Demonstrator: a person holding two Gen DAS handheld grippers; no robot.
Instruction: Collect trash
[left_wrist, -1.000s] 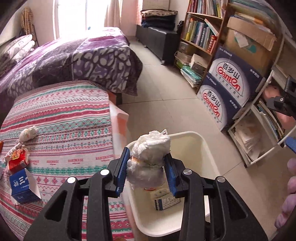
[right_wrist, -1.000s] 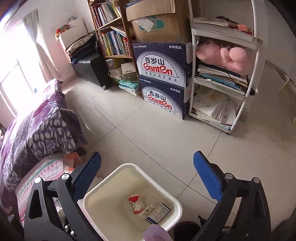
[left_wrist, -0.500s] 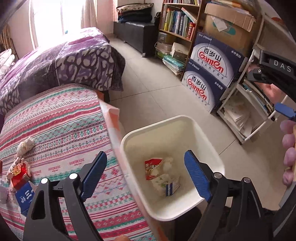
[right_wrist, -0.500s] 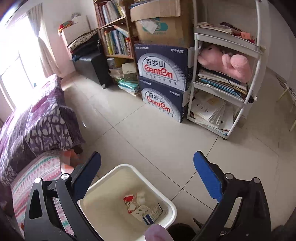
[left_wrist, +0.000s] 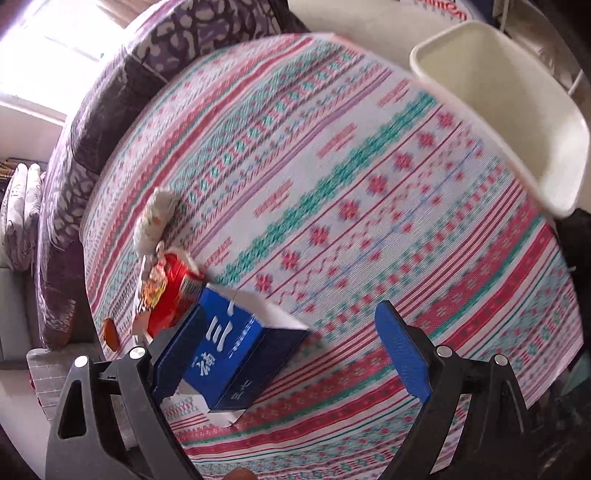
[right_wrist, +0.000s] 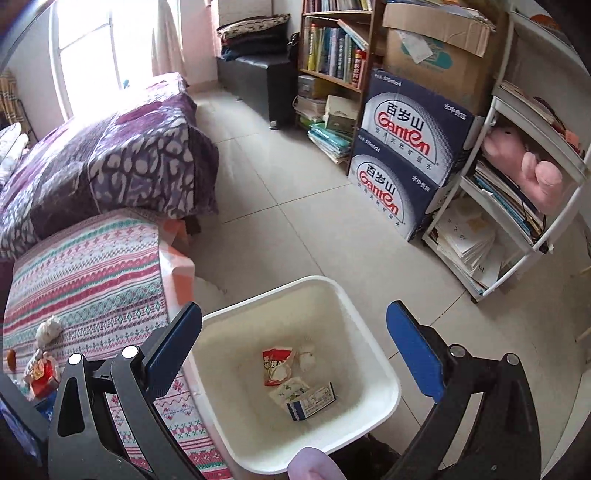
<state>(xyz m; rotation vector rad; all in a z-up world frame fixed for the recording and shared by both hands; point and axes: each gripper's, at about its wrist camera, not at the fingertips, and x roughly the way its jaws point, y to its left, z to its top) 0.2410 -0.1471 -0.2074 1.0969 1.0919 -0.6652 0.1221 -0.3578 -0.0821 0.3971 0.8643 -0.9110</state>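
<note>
On the striped tablecloth (left_wrist: 369, 166) lie a blue carton (left_wrist: 229, 354), a red snack wrapper (left_wrist: 166, 291) and a crumpled tissue (left_wrist: 155, 218). My left gripper (left_wrist: 291, 312) points down over the carton, jaws opening. The carton sits between them close against the left finger, far from the right one. The white bin (left_wrist: 517, 110) stands past the table's edge. My right gripper (right_wrist: 294, 309) hangs open and empty above the bin (right_wrist: 369, 317), which holds a red wrapper (right_wrist: 277, 363), a tissue wad (right_wrist: 306, 356) and a small carton (right_wrist: 312, 402).
A purple-covered bed (right_wrist: 110, 158) lies behind the table. Two stacked Ganten boxes (right_wrist: 399, 147), a bookshelf (right_wrist: 332, 48) and a white rack (right_wrist: 517, 192) line the right wall. Bare tiled floor (right_wrist: 295, 206) lies between. A small orange thing (left_wrist: 109, 330) sits at the table's left edge.
The left gripper let the tissue wad fall into the bin, opened wide, then swung left and down over the blue carton on the table. The right gripper shifted a little and stayed open.
</note>
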